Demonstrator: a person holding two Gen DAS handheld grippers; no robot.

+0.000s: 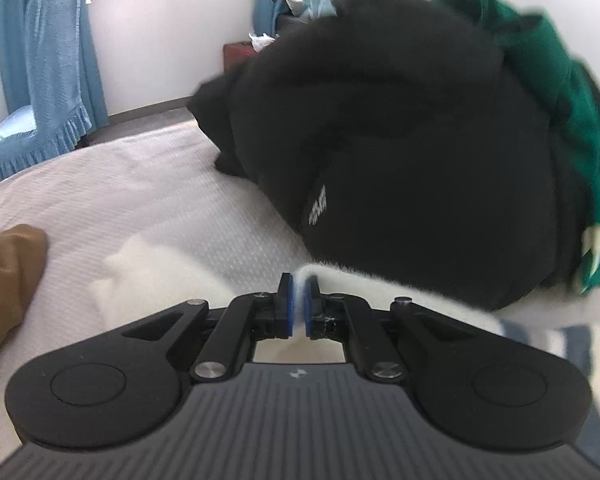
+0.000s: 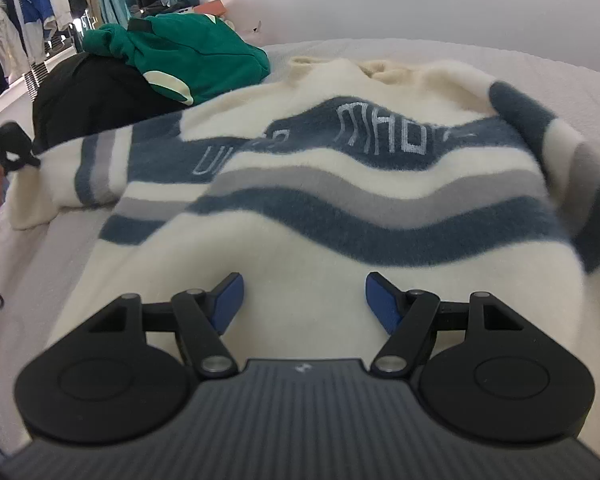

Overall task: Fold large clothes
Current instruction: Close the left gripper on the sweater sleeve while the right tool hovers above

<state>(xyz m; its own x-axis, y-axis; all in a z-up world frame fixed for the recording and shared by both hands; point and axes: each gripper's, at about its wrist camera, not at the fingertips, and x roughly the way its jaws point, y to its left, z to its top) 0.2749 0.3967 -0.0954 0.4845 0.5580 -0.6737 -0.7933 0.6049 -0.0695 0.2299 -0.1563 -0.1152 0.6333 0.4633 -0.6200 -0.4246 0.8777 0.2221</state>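
Note:
A cream sweater (image 2: 320, 264) with blue and grey stripes and pale lettering lies spread on the white bed (image 2: 460, 56), neck at the far end. My right gripper (image 2: 304, 300) is open and empty just above its lower hem. My left gripper (image 1: 299, 304) is shut on the cream edge of the sweater's sleeve (image 1: 380, 292) and holds it up off the bed. In the right wrist view the left gripper (image 2: 16, 152) shows at the far left, pulling that sleeve (image 2: 100, 164) outward.
A black garment (image 1: 400, 140) and a green garment (image 1: 560, 92) are piled at the bed's edge, also seen in the right wrist view as the green garment (image 2: 196, 56). A brown cloth (image 1: 8, 280) lies left. A blue-covered chair (image 1: 48, 92) stands beyond. Clothes racks (image 2: 40, 12) hang behind.

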